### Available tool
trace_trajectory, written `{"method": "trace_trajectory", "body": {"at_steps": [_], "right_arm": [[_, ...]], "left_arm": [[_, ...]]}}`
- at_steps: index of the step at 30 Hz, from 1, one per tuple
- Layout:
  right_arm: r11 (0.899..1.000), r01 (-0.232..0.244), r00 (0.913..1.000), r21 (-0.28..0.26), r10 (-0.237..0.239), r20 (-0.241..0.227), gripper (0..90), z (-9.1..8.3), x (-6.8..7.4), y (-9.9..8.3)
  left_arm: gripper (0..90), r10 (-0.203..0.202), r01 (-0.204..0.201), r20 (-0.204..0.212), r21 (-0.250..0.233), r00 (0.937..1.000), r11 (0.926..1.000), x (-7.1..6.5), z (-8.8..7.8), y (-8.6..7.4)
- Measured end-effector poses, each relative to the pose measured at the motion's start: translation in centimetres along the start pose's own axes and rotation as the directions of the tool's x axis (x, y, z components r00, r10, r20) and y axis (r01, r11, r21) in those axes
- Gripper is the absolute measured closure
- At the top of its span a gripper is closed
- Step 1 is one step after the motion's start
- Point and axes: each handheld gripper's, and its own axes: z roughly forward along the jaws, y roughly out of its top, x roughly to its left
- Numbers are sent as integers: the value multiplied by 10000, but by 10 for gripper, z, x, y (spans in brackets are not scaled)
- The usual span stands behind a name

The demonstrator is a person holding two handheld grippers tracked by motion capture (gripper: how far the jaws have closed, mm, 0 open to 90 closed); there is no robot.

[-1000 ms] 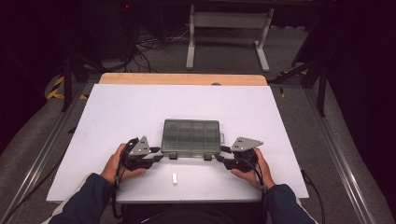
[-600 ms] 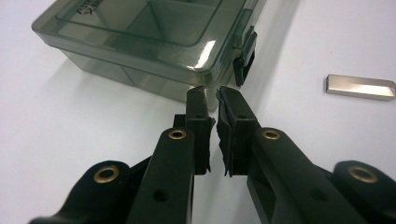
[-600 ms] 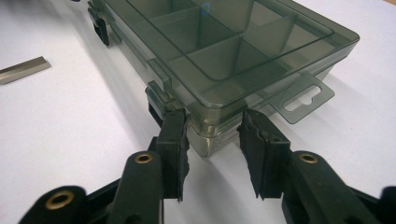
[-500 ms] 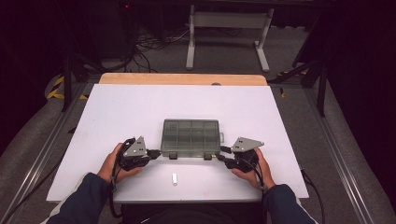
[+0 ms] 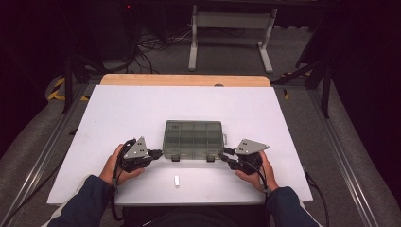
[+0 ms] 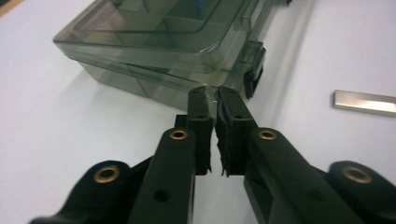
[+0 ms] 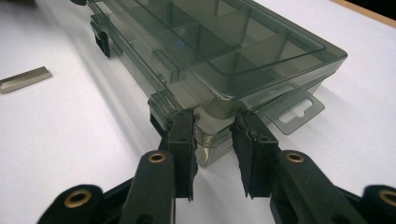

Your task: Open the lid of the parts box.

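A smoky clear compartment box (image 5: 193, 138) lies lid down on the white table (image 5: 118, 118), two black latches on its near side. My left gripper (image 5: 155, 153) is at the box's front left corner. In the left gripper view its jaws are shut together, tips (image 6: 215, 93) touching the box (image 6: 154, 42) near a latch (image 6: 253, 74). At the front right corner my right gripper (image 5: 226, 156) stands open, and in the right gripper view its fingers straddle that corner (image 7: 212, 135) of the box (image 7: 224, 51). A hand holds each gripper.
A small metal bar (image 5: 177, 181) lies near the table's front edge, between the hands, also seen as a bar (image 6: 364, 102) and a bar (image 7: 25, 78). A hang tab (image 7: 299, 112) juts from the box's right end. Beyond the table's wooden far edge (image 5: 184, 79) stand a metal frame (image 5: 231, 28) and floor cables.
The left hand and its gripper shifted very slightly. The box, the bar and the right gripper stay where they were.
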Motion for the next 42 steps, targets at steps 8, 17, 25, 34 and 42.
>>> {"method": "trace_trajectory", "body": {"at_steps": [8,17,25,34,42], "right_arm": [[9992,267,9993,-290,-260,263,709,-3,1,3],[9966,671,9943,-478,-629,862,734,-5,2,9],[9933,1015,9820,-555,-911,1652,651,-3,-1,17],[9882,1145,9712,-1015,-899,2205,632,-4,-10,27],[9822,1363,9656,-1291,-1026,2391,685,-4,-18,38]], "left_arm": [[750,69,-85,-497,-322,9987,9994,1,1,6],[695,87,-156,-1062,-642,9943,9978,4,2,11],[664,-139,-49,-1566,-1190,9876,9929,14,3,23],[630,25,-280,-2023,-1229,9793,9920,19,5,31],[616,19,-372,-2357,-1454,9718,9887,30,5,41]]}}
